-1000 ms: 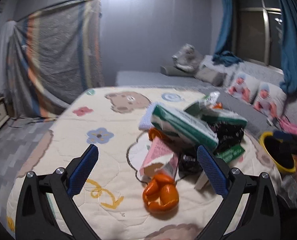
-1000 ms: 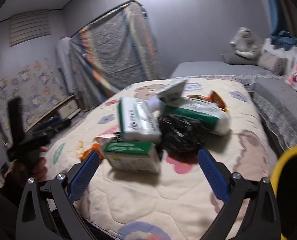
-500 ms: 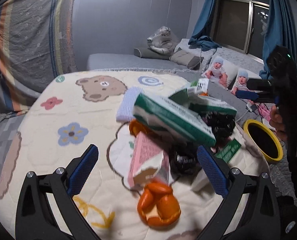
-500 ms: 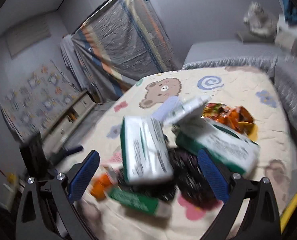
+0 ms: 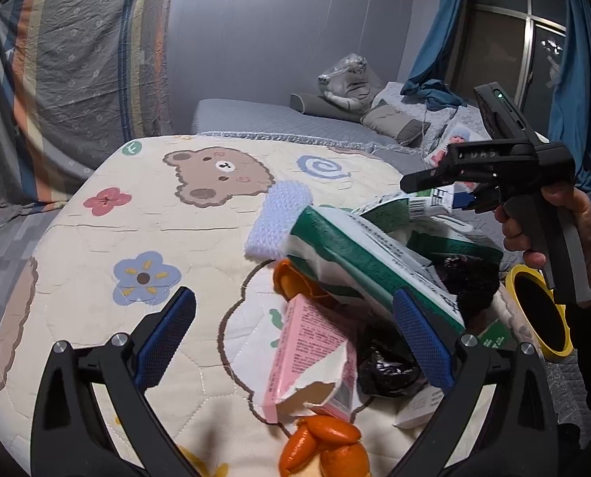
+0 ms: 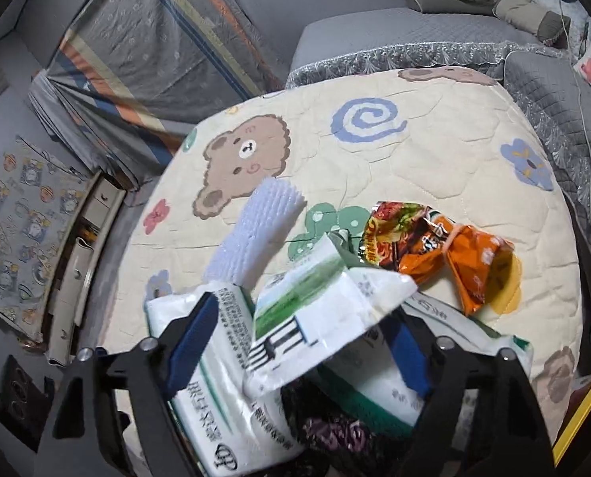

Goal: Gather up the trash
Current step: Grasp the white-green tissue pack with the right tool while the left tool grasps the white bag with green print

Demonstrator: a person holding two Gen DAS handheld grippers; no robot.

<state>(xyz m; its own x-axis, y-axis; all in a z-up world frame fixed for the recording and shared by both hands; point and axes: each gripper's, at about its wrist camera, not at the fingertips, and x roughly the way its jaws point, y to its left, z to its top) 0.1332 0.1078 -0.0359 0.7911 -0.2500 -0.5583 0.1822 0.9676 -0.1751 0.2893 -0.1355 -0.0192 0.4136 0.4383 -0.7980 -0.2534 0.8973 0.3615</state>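
Note:
A heap of trash lies on a cartoon quilt (image 5: 96,262). In the left wrist view my left gripper (image 5: 293,342) is open, low over a torn pink carton (image 5: 311,349), orange peel (image 5: 323,443) and a green-and-white tissue pack (image 5: 367,262). My right gripper (image 6: 301,342) is open and straddles a white-and-green wrapper (image 6: 315,318) that lies on top of tissue packs (image 6: 224,389); the jaws do not press it. It also shows in the left wrist view (image 5: 426,177), above the heap. An orange noodle wrapper (image 6: 434,246) lies beyond.
A yellow-rimmed bin (image 5: 538,314) stands at the quilt's right edge. A pale blue foam net (image 6: 255,230) and a black plastic bag (image 5: 391,361) lie in the heap. A grey sofa (image 5: 295,119) with cushions is behind, a draped cloth (image 5: 69,59) on the left.
Both grippers have moved in closer to the heap. The right one has dropped down over the white-and-green wrapper, which now sits between its jaws. Nothing has been picked up.

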